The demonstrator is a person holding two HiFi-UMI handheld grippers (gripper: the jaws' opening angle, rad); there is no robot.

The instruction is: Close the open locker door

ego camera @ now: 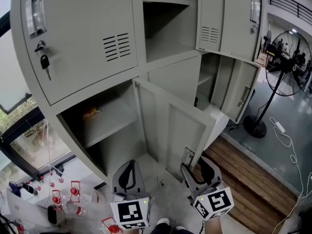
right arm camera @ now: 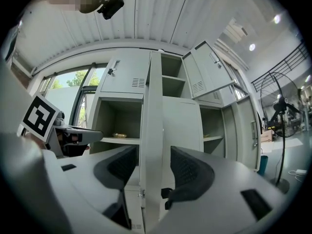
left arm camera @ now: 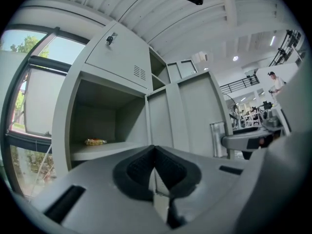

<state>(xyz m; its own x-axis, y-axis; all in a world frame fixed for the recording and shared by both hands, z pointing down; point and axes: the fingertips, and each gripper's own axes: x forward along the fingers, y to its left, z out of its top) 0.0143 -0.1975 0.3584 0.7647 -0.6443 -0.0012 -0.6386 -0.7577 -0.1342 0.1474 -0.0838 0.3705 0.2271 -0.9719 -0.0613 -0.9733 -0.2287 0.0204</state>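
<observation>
Both grippers sit low before the grey locker bank (ego camera: 87, 33). The right gripper (ego camera: 195, 165) has its jaws spread, one on each side of the free edge of the open locker door (ego camera: 178, 130), with slight gaps to the metal. The left gripper (ego camera: 127, 172), jaws pressed together on nothing, hangs just left of that door, facing the open compartment, where a small packet (ego camera: 91, 112) lies on the shelf.

Counted three open locker doors: low centre door (ego camera: 170, 130), upper right door (ego camera: 226, 18), lower right door (ego camera: 243, 94). Counted one shut door (ego camera: 78, 38) at upper left, with one key (ego camera: 45, 62) hanging. Saw two grippers: left gripper (ego camera: 127, 172), right gripper (ego camera: 199, 167). Noted one pedestal fan (ego camera: 287, 65) far right, one power strip (ego camera: 279, 126) near it, one yellow packet (ego camera: 91, 113) on the left shelf.
</observation>
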